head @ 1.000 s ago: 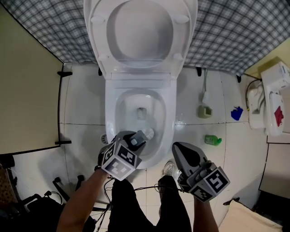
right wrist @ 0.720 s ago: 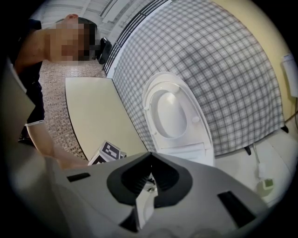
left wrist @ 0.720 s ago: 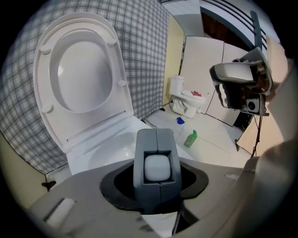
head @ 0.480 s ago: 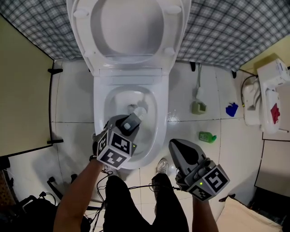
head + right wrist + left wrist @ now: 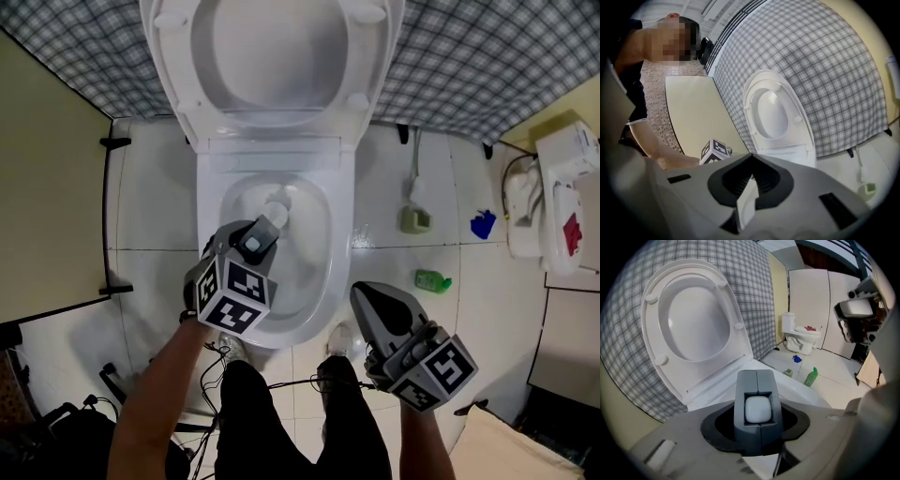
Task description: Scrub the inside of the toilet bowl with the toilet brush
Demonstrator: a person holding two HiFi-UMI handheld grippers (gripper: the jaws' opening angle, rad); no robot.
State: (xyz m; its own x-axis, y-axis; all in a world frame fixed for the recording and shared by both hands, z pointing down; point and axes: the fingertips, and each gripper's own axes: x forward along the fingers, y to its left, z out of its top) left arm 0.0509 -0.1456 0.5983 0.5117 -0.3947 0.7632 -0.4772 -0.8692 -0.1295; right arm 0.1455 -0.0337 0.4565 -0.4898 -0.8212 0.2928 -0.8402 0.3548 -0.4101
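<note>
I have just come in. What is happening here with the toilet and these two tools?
A person stands over the toilet bowl with a gripper in each hand. The left gripper is shut on the toilet brush, whose head reaches down inside the bowl, toward its back. The right gripper is shut and empty, held to the right of the bowl's front edge. The seat is up.

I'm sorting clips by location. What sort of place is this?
A toilet room, possibly a mock-up: a white toilet with its seat raised, white floor tiles, a green bottle on the floor, and checked cloth hung as the back wall.
</note>
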